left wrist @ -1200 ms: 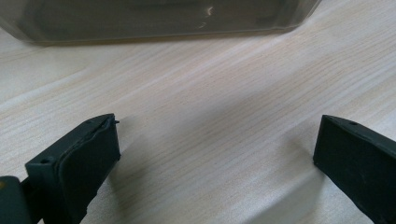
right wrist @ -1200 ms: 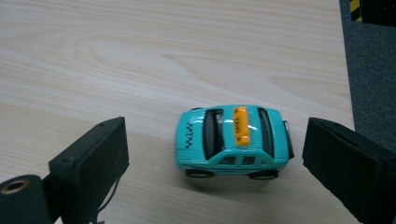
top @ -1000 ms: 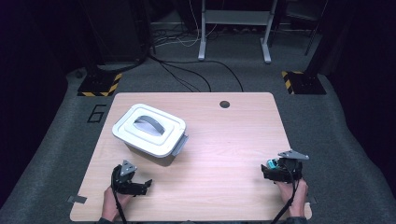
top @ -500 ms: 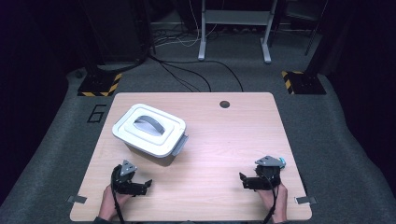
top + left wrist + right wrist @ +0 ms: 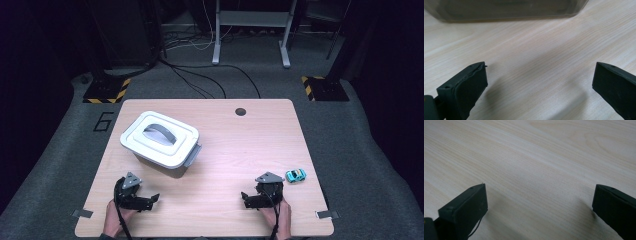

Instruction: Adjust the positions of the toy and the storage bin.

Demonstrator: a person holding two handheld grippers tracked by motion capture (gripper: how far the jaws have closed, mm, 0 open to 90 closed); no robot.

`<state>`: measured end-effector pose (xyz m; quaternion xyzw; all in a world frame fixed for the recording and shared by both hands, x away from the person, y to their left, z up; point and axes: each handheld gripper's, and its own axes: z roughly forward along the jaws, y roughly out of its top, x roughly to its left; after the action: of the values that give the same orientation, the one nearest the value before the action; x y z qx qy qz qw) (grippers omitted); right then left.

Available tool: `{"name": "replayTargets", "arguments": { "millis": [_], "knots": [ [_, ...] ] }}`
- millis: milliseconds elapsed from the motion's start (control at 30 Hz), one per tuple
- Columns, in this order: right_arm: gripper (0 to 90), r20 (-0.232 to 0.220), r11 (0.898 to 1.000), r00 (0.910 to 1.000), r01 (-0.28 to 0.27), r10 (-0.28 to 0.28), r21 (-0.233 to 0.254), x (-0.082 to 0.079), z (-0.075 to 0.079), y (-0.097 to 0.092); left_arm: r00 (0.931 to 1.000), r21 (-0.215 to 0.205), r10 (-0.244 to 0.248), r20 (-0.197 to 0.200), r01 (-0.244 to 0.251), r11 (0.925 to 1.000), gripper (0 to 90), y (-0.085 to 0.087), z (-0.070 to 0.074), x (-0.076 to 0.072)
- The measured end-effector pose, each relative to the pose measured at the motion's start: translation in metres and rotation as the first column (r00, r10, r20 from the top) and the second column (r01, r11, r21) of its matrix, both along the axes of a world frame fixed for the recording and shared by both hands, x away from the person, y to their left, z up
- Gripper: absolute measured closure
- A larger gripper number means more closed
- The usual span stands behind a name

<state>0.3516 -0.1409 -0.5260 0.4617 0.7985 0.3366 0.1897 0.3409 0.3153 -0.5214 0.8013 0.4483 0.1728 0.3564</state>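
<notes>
A small toy car (image 5: 295, 175), turquoise with a touch of orange and dark windows, sits on the counter (image 5: 235, 145) near its right edge, towards the near right corner. It stands on its wheels, apart from everything else, just beside the right tongs (image 5: 248, 199) on the side of their grey plate.

The right tongs lie low over the counter by the near edge, pointing towards the left edge. Their jaws have just been opening and stand wide apart, released, with bare wood between them in the right gripper view.

The left tongs (image 5: 152, 199) rest near the near left corner, pointing towards the right edge. They too are released, jaws spread with nothing but wood grain between them.

A white box (image 5: 160, 139) with a grey handle on its lid and a grey latch at one end stands in the left half of the counter, lid on; its wall shows blurred at the top of the left gripper view.

Count: one car, one box, two tongs, two hands at the near edge.
</notes>
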Motion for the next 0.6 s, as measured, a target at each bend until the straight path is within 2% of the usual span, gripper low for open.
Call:
{"name": "replayTargets", "arguments": {
  "millis": [33, 167, 300, 400, 600],
  "knots": [
    [0.0, 0.014, 1.0, 0.9999, 0.002, -0.002, -0.001, 0.001, 0.0, 0.001, 1.0, 0.0, -0.001, 0.006, 0.001, 1.0, 0.0, 0.001, 0.002, 0.0],
    [0.0, -0.007, 1.0, 1.0, 0.002, -0.002, -0.01, 0.004, -0.002, 0.005, 0.9998, 0.011, -0.004, 0.017, 0.004, 0.9999, 0.0, 0.006, 0.012, 0.0],
    [0.0, 0.016, 1.0, 0.9999, 0.002, -0.002, -0.014, 0.002, -0.004, 0.006, 0.9994, 0.004, 0.006, 0.035, -0.006, 1.0, 0.0, 0.012, 0.024, -0.001],
    [0.0, 0.008, 1.0, 1.0, -0.001, 0.001, -0.01, 0.003, -0.004, 0.006, 0.9987, 0.005, 0.014, 0.049, -0.014, 0.9999, 0.0, 0.015, 0.034, -0.002],
    [0.0, 0.008, 1.0, 1.0, -0.001, 0.001, -0.009, 0.003, -0.004, 0.006, 0.9985, 0.02, 0.004, 0.055, -0.006, 0.9998, 0.0, 0.02, 0.053, -0.001]
  ]
}}
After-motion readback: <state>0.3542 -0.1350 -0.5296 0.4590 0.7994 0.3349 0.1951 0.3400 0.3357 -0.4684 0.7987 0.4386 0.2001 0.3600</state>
